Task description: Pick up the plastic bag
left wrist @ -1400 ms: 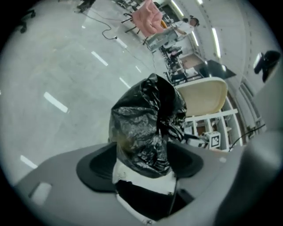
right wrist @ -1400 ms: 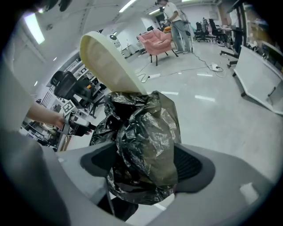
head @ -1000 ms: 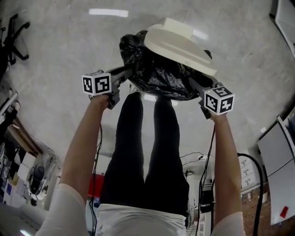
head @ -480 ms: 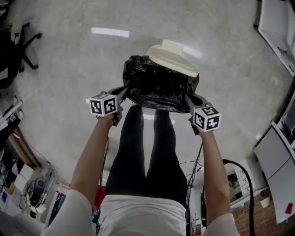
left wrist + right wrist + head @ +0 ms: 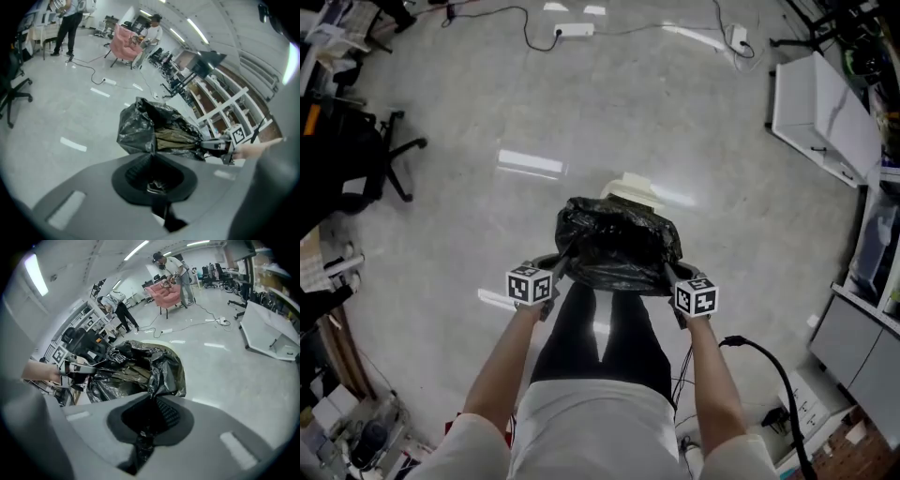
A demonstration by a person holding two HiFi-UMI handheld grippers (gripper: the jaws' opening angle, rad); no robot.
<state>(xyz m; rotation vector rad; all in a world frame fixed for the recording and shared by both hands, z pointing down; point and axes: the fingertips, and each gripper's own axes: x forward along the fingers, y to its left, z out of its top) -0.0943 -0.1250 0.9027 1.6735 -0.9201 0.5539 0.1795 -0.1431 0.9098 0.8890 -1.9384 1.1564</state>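
Plastic bag [image 5: 619, 248] is hanging from left gripper [image 5: 556, 273] and right gripper [image 5: 673, 275], both clamping its rim. Gripper views are revealing brownish contents [image 5: 176, 138] inside.

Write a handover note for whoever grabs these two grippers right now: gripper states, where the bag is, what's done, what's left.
Left gripper: shut on the rim of the plastic bag.
Right gripper: shut on the opposite rim.
Bag: hangs open between the two grippers, clear of the floor; brownish contents show inside. A white container sits on the floor beyond it.
Done: bag gripped on both sides and lifted.
Left: probably nothing but keeping both grips shut.
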